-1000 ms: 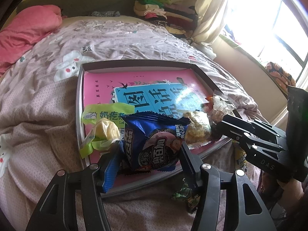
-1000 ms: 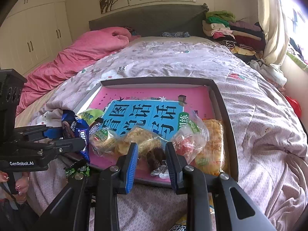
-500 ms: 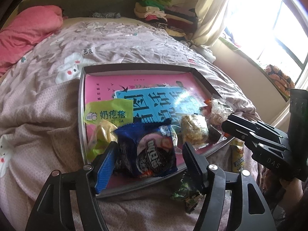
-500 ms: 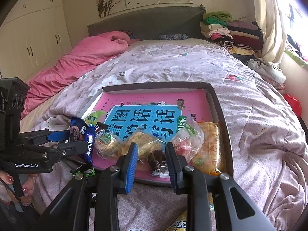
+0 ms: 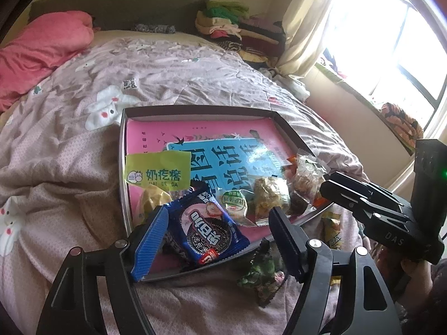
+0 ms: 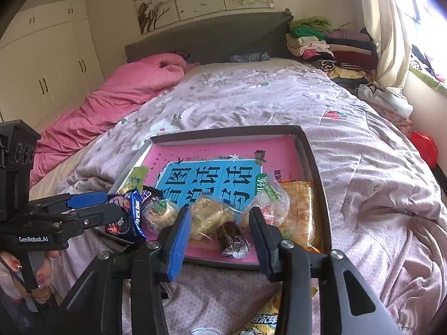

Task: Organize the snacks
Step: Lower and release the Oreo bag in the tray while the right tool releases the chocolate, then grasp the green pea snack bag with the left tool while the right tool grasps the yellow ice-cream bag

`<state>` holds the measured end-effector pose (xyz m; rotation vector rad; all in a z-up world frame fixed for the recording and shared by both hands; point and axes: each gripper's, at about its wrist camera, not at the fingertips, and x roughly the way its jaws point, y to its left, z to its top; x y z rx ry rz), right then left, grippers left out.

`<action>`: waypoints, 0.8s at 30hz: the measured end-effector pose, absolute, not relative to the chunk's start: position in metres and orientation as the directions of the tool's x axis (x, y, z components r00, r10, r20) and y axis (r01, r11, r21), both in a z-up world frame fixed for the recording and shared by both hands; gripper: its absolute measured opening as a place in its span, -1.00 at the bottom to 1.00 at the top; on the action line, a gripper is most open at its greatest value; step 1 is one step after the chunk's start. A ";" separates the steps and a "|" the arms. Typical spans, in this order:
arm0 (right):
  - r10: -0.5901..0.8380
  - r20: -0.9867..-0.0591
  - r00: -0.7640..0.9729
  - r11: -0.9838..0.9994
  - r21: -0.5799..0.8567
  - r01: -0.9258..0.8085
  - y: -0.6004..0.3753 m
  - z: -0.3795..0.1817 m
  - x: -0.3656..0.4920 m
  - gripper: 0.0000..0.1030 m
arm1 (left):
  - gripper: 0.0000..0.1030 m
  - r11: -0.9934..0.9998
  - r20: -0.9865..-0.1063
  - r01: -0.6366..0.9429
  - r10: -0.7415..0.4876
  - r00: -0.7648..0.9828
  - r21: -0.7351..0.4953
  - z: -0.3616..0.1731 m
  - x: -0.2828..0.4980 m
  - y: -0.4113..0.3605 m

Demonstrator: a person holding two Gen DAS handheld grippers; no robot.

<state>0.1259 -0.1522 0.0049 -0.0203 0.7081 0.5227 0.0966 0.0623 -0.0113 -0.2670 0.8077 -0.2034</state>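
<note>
A shallow dark tray [image 5: 195,109] [image 6: 313,164] with a pink and blue book inside lies on the bed. A blue cookie packet [image 5: 206,230] [image 6: 131,212] lies at the tray's near left corner. My left gripper [image 5: 220,234] is open, its jaws on either side of the packet and apart from it. A green-labelled bag [image 5: 157,171], small wrapped cakes [image 5: 268,198] [image 6: 209,217] and an orange packet [image 6: 299,209] lie along the tray's near edge. My right gripper [image 6: 220,237] is open and empty, at the tray's near edge over a dark wrapped candy [image 6: 232,237].
A green wrapped candy [image 5: 261,276] and a yellow packet [image 5: 331,229] lie on the quilt outside the tray. Another yellow packet [image 6: 262,318] lies below my right gripper. A pink duvet [image 6: 111,103] and a clothes pile [image 6: 321,42] are at the bed's far side.
My left gripper has opened and let go of the blue cookie packet, which now lies in the tray's near left corner. Both grippers have pulled back slightly.
</note>
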 end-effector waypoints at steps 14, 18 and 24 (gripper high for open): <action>0.456 -0.613 0.645 0.878 0.191 -0.439 -0.178 0.017 0.111 0.00 | 0.48 0.934 -0.653 0.084 -0.304 0.694 -0.346 0.002 0.072 0.070; 0.449 -0.627 0.637 0.883 0.202 -0.424 -0.187 0.014 0.107 0.00 | 0.48 0.922 -0.657 0.086 -0.332 0.677 -0.377 -0.002 0.065 0.070; 0.431 -0.657 0.618 0.891 0.202 -0.406 -0.196 0.006 0.096 0.01 | 0.48 0.887 -0.677 0.078 -0.402 0.617 -0.455 -0.018 0.058 0.063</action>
